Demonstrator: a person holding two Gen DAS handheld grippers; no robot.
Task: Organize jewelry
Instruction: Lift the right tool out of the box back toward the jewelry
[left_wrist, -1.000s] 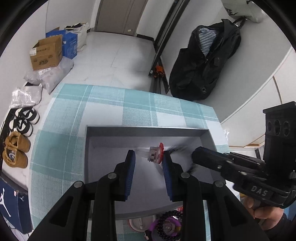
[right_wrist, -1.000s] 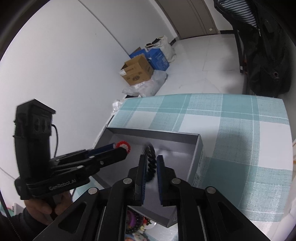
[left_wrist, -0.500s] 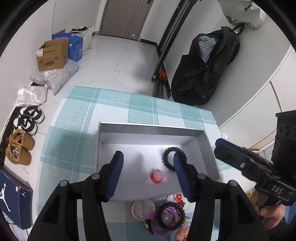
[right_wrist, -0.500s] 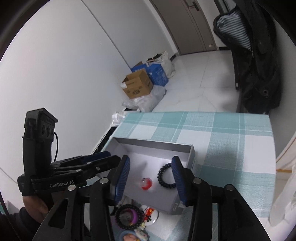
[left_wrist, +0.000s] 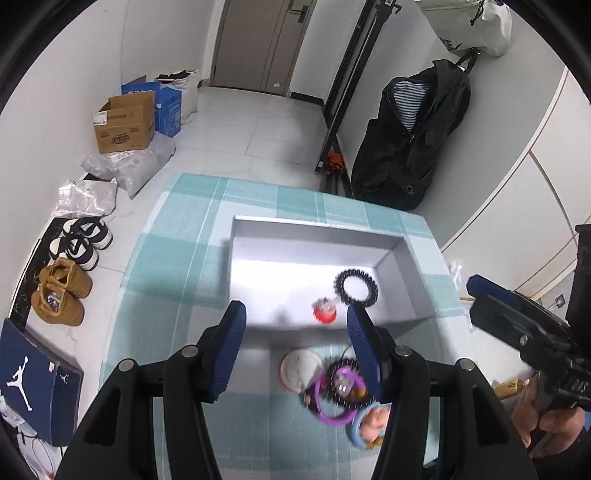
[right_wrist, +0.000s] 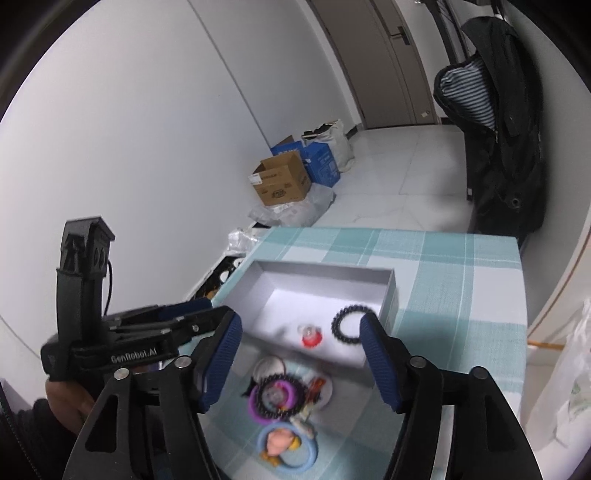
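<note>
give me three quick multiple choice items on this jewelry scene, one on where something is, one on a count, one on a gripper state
1. Where does the black beaded bracelet lie?
A. on the cloth outside the box
B. inside the grey box, beside the red ring
C. between the left gripper's fingers

2. How many pieces lie inside the grey box?
A. none
B. two
C. five

3. How does the right gripper stand?
A. open, holding nothing
B. shut on the purple bangle
C. shut on the bracelet

Key: 1 B, both wrist views show it on the box floor next to the ring; 2 B, only the bracelet and the ring are in there; 3 A, its blue pads stand wide apart with nothing between them.
</note>
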